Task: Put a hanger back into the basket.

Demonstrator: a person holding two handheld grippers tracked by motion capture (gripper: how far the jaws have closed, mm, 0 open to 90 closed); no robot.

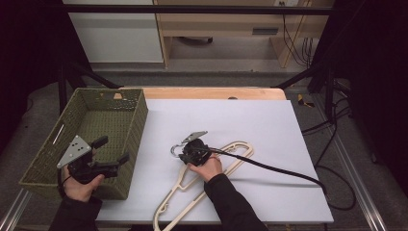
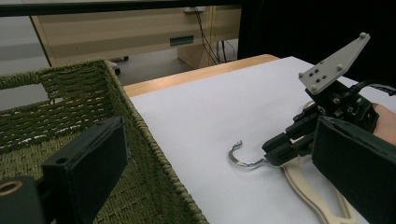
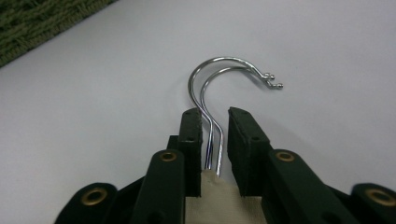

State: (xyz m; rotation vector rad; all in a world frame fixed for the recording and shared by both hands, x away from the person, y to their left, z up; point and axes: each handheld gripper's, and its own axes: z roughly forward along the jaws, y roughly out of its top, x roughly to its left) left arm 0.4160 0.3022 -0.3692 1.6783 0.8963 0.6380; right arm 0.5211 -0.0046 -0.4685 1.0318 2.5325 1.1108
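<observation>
Hanger (image 1: 231,159), cream, flat on desk (image 1: 269,130); right tool (image 3: 215,135) straddles its hook shank, jaws not closed, ready for lifting. Left tool (image 1: 111,150) spread, over basket (image 1: 139,120).

Hanger (image 1: 202,185) foot cut off by high view's bottom edge

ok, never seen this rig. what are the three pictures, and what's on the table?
No robot: a person holds a two-jaw gripper in each hand. The high view looks down on the table; the other two come from cameras riding on each gripper.

On the white table sheet lie cream plastic coat hangers with chrome wire hooks, apparently two stacked. The right gripper has its jaws either side of the hook stems, a gap showing, not yet clamped. The left gripper hangs open, empty, over the green woven basket.
</observation>
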